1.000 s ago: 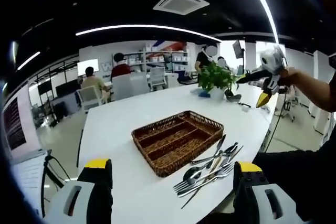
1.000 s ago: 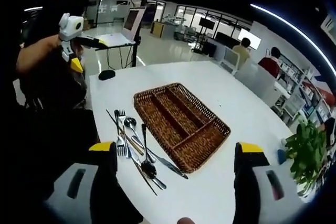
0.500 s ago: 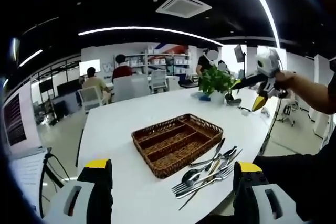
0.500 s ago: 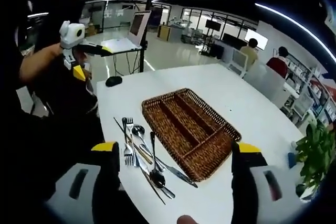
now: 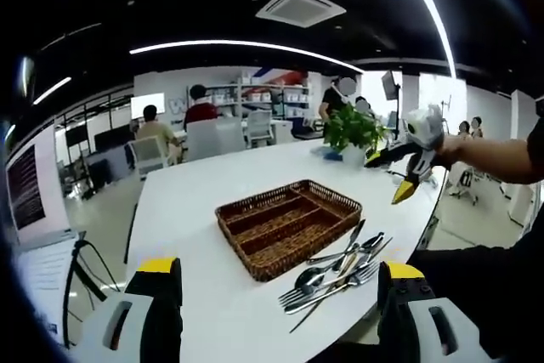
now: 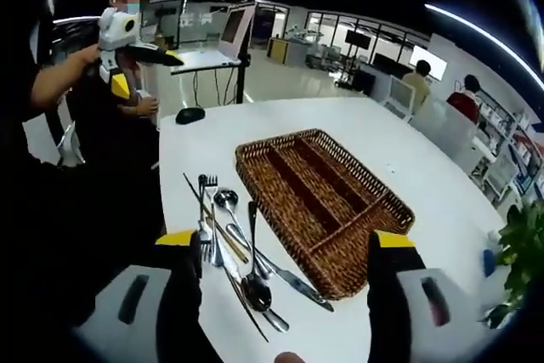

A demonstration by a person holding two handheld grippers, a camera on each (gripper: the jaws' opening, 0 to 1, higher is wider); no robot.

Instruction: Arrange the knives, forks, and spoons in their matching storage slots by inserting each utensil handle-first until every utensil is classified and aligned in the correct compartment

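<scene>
- Wicker tray (image 5: 289, 225) (image 6: 323, 201) sits on the white desk (image 5: 204, 201) (image 6: 391, 150), its long slots and one cross slot bare inside in both views.
- Cutlery lies in a loose pile (image 5: 336, 274) (image 6: 238, 244) on the desk just beside the tray's long side, outside every slot: forks (image 6: 204, 210), spoons (image 6: 255, 286), at least one knife (image 6: 285, 276) and a thin dark stick, overlapping one another.
- Left hand-held gripper (image 5: 276, 312) has its jaws spread wide and holds nothing; the yellow-tipped jaws rise at the bottom of the left gripper view, with the tray between and beyond them and the pile nearer the right-hand jaw, apart from it.
- It also shows at the upper left of the right gripper view (image 6: 127, 36), held up in a person's hand well apart from the desk and pile.
- Right hand-held gripper (image 6: 285, 295) is likewise spread wide with nothing between its jaws; in its own view the pile lies close beside the left-hand jaw and the tray's near corner sits between the two jaws, beyond them.
- It appears at the right of the left gripper view (image 5: 408, 167), held in the air past the desk's far edge, near a potted plant (image 5: 348, 129).
- A black mouse (image 6: 190, 115) rests by the desk's far edge in the right gripper view.
</scene>
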